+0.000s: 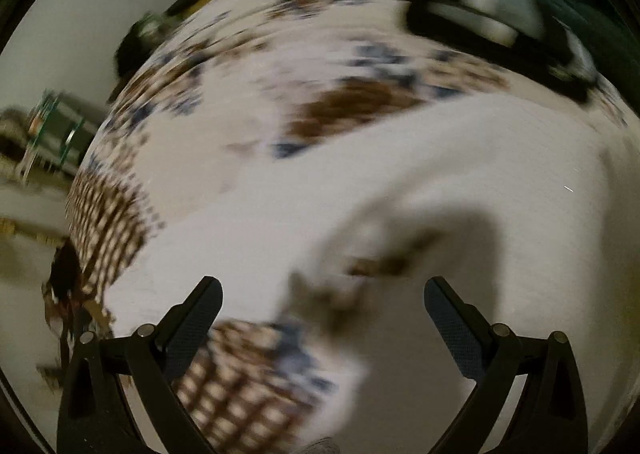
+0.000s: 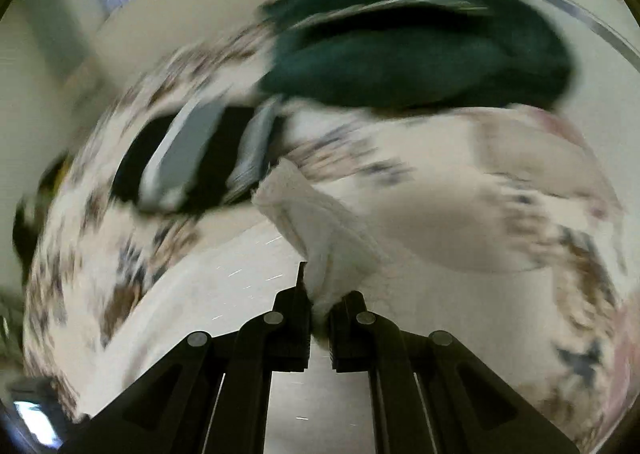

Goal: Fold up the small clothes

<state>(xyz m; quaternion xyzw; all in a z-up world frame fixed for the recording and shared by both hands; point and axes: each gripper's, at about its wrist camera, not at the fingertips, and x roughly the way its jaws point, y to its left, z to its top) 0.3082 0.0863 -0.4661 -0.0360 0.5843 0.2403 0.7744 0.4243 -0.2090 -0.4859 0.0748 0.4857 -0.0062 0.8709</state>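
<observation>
A white garment [image 1: 460, 182] lies spread on a patterned white, brown and blue cloth [image 1: 304, 62]. My left gripper [image 1: 322, 294] is open just above the garment's near edge, with a lifted fold between the fingers but not pinched. My right gripper [image 2: 320, 294] is shut on a bunched white edge of the garment [image 2: 316, 222], which rises out of the jaws. Both views are motion-blurred.
A black and grey folded item [image 1: 484, 14] lies on the cloth at the far right; it also shows in the right wrist view [image 2: 192, 158]. A dark green garment [image 2: 416, 50] lies behind it. Floor and furniture [image 1: 52, 134] show at the left.
</observation>
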